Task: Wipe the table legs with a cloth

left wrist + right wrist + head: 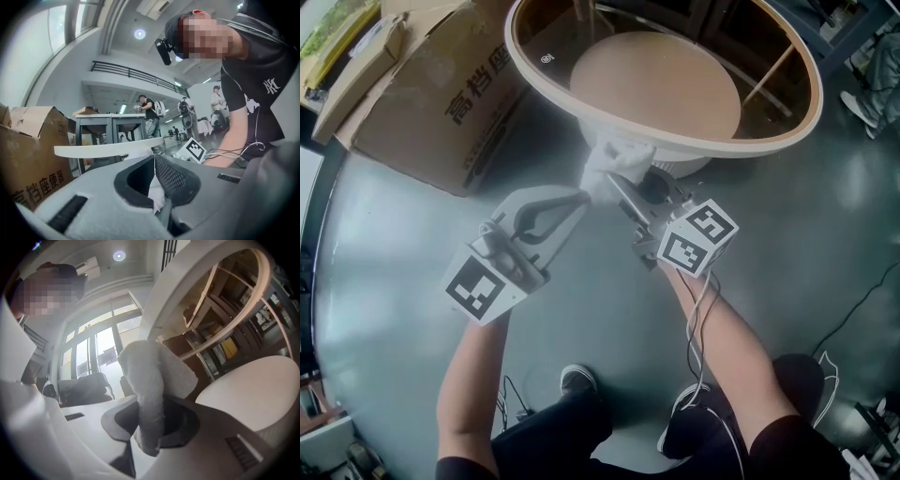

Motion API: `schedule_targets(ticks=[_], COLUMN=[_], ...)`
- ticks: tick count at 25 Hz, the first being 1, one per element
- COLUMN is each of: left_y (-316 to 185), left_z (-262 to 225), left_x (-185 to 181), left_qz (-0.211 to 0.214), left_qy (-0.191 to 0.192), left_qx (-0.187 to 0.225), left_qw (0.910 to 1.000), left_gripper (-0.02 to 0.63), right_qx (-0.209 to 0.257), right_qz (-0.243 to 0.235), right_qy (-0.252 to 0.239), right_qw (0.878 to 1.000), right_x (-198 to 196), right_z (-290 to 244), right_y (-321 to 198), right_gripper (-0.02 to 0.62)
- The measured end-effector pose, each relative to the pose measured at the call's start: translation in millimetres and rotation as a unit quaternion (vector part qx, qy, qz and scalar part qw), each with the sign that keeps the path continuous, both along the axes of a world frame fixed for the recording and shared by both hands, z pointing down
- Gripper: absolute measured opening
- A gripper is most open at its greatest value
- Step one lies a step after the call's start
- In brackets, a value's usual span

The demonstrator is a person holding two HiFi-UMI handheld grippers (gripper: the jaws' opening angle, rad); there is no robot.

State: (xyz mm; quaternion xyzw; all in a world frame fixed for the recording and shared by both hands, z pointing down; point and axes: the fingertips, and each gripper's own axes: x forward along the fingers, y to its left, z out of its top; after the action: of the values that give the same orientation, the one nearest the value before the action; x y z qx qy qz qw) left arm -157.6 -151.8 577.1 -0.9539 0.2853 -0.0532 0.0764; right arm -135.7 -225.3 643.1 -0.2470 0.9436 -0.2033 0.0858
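**Desk:** What have the jaws got?

**Operator:** My left gripper (pixel 154 163) has its jaws pressed together, with a thin edge of the white terry cloth (pixel 150 371) pinched between them. A scrap of it hangs out below. My right gripper (pixel 151 404) is clamped on a thick fold of the same cloth, which stands up out of the jaws and flops over at the top.

**Desk:** And where is that against the table?

**Operator:** From the head view, the cloth is bunched between the two gripper tips. It sits right under the near edge of the round cream-rimmed table (pixel 722 150), just beside a white support piece (pixel 682 169). I can't tell whether it touches a leg.

**Desk:** Any writing?

**Operator:** The brown cardboard box (pixel 422 122) carries black characters. I read "高档座" from above and "档座便器" in the left gripper view. The table top has a small round mark, too small for me to read. The person's black shirt (pixel 262 93) shows a white interlocked monogram.

**Desk:** How much room do you have?

**Operator:** The box is close on my left, and the table rim overlaps its corner from above. The glossy grey floor (pixel 806 244) lies open to my right and back toward my feet. A thin black cable (pixel 862 300) runs along the far right.

**Desk:** Counts?

**Operator:** One cloth and two grippers. Two black-and-white marker cubes, one on the left gripper (pixel 478 289) and one on the right (pixel 698 236). One table with a single tan lower shelf (pixel 656 84), and one printed box.
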Motion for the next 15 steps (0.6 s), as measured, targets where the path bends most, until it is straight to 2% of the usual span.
schedule_targets(ticks=[7, 15], left_y=[-7, -11], left_z=[5, 17], left_x=[-1, 4], left_qz=[-0.001, 0.005], left_qy=[0.005, 0.002], left_qx=[-0.006, -0.01], left_qw=[1.0, 0.9999], left_gripper=[0.005, 0.006], right_qx=[-0.026, -0.062], right_qz=[0.009, 0.018], right_qy=[0.03, 0.043], right_qw=[0.999, 0.997], right_x=[5, 12], right_z=[36, 85], right_y=[-2, -3], right_gripper=[0.086, 0.086])
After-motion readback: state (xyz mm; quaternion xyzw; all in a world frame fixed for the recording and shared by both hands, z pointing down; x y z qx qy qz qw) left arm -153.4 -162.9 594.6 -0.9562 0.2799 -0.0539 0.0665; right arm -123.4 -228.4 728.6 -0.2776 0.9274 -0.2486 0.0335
